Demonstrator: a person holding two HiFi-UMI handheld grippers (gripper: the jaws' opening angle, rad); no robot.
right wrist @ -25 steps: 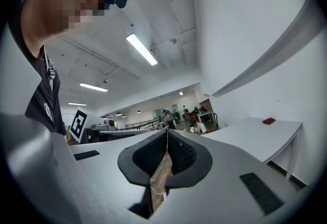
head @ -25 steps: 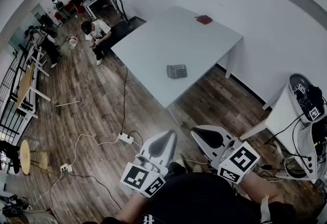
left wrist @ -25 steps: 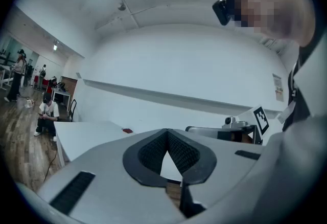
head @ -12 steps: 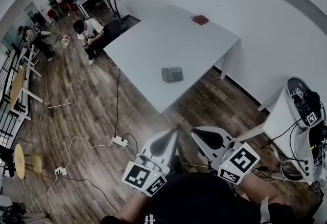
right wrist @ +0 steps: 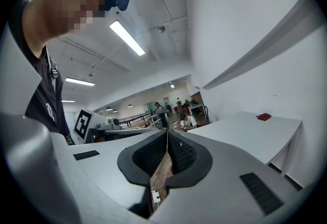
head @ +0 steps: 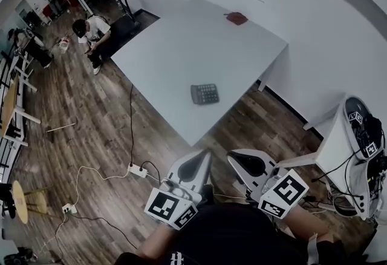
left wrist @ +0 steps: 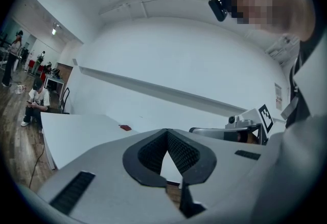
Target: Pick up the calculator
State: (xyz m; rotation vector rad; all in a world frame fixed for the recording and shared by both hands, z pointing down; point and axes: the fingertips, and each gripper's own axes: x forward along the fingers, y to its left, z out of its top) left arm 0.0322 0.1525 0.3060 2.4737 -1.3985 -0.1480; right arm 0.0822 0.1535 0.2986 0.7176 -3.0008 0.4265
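A dark grey calculator (head: 204, 94) lies flat near the near edge of the white table (head: 181, 52). My left gripper (head: 204, 155) and right gripper (head: 232, 157) hover side by side over the wooden floor, short of the table and apart from the calculator. Both point level toward the table. In the left gripper view the jaws of the left gripper (left wrist: 167, 131) meet at the tips with nothing between them. The right gripper (right wrist: 167, 133) also has its jaws together and empty. The calculator does not show in either gripper view.
A small red object (head: 236, 17) lies at the table's far end. A seated person (head: 89, 32) is at the far left. A power strip (head: 134, 170) and cables trail over the floor. A white stand (head: 347, 137) with another gripper stands at right.
The table and calculator have drawn nearer and lower in the head view as I moved toward them. Both grippers stay shut and side by side.
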